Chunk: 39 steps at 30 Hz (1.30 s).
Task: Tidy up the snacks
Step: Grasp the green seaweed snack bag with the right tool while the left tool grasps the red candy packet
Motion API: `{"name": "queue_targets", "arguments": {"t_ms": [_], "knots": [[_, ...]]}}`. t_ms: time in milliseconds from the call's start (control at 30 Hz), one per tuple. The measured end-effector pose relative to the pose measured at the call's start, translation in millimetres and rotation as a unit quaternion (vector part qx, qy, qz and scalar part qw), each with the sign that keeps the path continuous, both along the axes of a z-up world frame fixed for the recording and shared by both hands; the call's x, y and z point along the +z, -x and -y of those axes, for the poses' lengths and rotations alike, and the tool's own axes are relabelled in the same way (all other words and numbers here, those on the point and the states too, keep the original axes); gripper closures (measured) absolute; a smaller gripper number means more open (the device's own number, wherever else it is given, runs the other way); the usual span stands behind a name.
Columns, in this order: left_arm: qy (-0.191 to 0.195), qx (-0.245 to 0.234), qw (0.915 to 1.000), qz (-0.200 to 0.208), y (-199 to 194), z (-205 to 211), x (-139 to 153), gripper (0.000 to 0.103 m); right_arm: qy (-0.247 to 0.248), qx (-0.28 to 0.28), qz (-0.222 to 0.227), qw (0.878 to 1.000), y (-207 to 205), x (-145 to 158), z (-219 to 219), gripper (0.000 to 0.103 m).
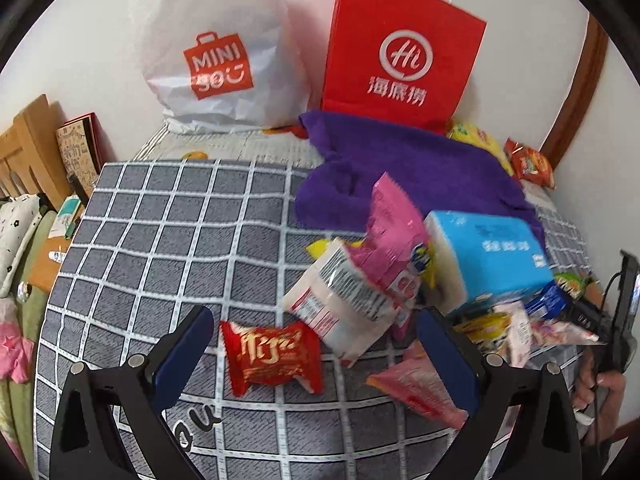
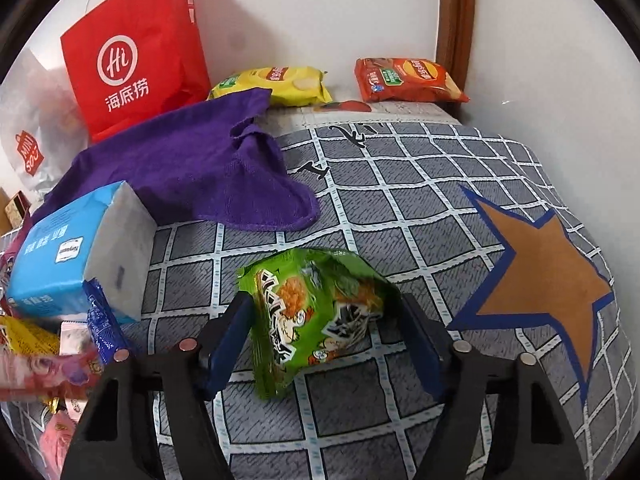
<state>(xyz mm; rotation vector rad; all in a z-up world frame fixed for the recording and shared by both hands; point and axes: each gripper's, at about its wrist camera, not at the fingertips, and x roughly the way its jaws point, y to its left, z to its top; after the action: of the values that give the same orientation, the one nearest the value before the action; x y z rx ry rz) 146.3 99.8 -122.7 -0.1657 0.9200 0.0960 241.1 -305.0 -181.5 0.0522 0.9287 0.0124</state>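
In the left wrist view, my left gripper (image 1: 316,340) is open and low over the checked bedspread (image 1: 168,240). A red wrapped snack (image 1: 272,356) lies between its fingers, touching neither. A white packet (image 1: 340,300) and a pink packet (image 1: 394,236) lean in a pile just beyond, and a pink bar (image 1: 420,394) lies by the right finger. In the right wrist view, my right gripper (image 2: 324,340) is open around a green snack bag (image 2: 316,316). The bag touches the left finger; the right finger stands apart from it.
A blue tissue pack (image 2: 68,256) and a purple towel (image 2: 192,168) lie beyond the snack pile. A red paper bag (image 1: 400,52) and a white plastic bag (image 1: 216,48) stand against the wall. Yellow (image 2: 276,84) and orange (image 2: 408,80) chip bags lie at the back. A wooden bedframe (image 1: 28,144) stands at left.
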Motion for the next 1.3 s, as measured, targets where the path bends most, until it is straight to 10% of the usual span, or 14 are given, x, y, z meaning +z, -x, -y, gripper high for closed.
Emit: {"name": "queue_targets", "arguments": {"t_ms": [733, 1300], "knots": [[0.005, 0.022, 0.9986, -0.047, -2, -37, -56, 0.007, -0.004, 0.028, 0.038, 0.999, 58, 28, -11, 0.042], [-0.021, 0.028, 0.9994, 0.001, 8, -36, -60, 0.019, -0.014, 0.04, 0.001, 0.999, 54, 2, -17, 0.042]]}}
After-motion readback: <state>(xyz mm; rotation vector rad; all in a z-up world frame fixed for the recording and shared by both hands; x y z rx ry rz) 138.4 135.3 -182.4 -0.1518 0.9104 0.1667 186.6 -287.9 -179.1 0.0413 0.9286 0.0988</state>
